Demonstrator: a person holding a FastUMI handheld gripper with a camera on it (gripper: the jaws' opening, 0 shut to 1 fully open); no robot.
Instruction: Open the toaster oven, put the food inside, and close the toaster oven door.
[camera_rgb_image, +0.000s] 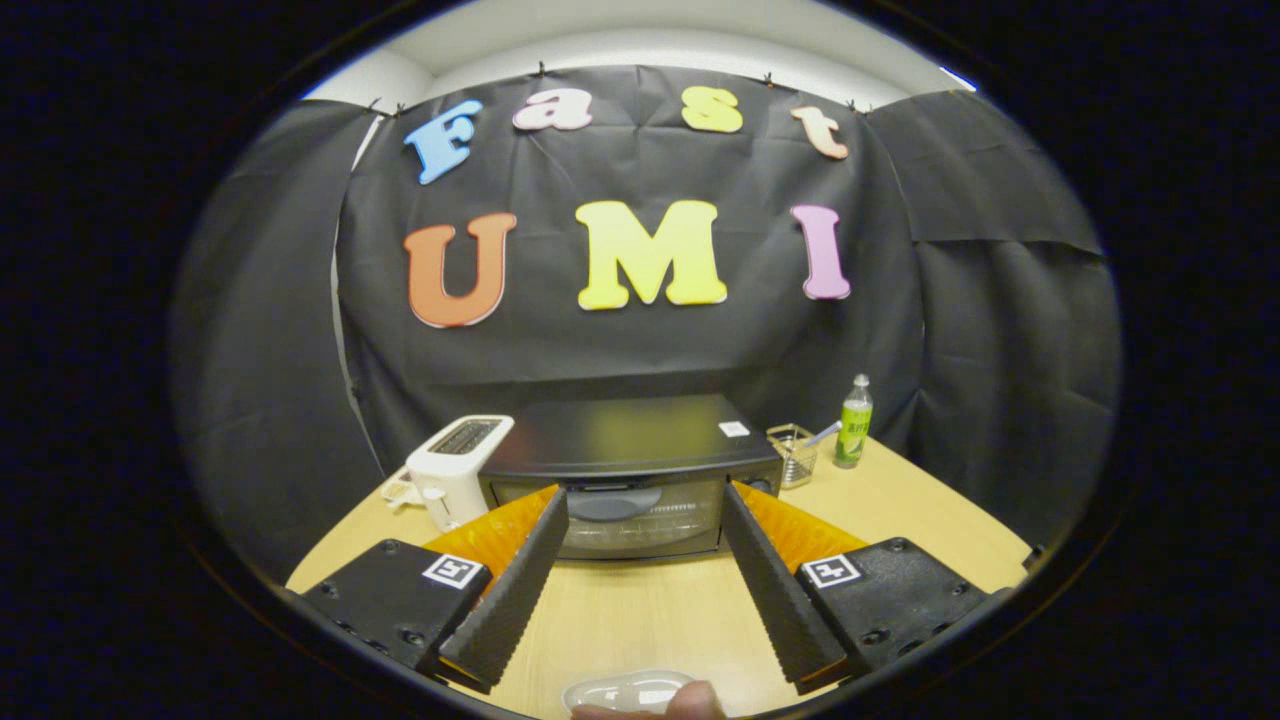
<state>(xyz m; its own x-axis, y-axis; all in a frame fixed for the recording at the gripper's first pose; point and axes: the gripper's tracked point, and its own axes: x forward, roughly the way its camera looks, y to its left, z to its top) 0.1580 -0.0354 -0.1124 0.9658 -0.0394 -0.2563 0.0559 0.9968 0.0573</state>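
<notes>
Gripper view looks along the wooden table toward the toaster oven, which stands at the far side of the table with its back close to the dark cloth wall. The jaws are spread wide and hold nothing; their two fingers frame the oven's front, with the tips level with the door's left and right ends but apart from it. Bare tabletop lies between the fingers and runs up to the foot of the oven, so there is open room straight ahead.

The oven is black and boxy, with a flat top carrying a small white sticker. Its glass door is closed, a dark handle runs along the door's upper edge, and a wire rack shows faintly through the glass.

Just beside the oven's left flank stands a white pop-up toaster, near the table's curved left edge. To the oven's right, a small clear glass cup sits just beside it, and a green bottle stands a little further right, with free tabletop beyond them toward the right rim.

Nearest the camera, behind the fingers, a clear plastic packet of food lies on the table, and a person's fingertip rests at its edge.
</notes>
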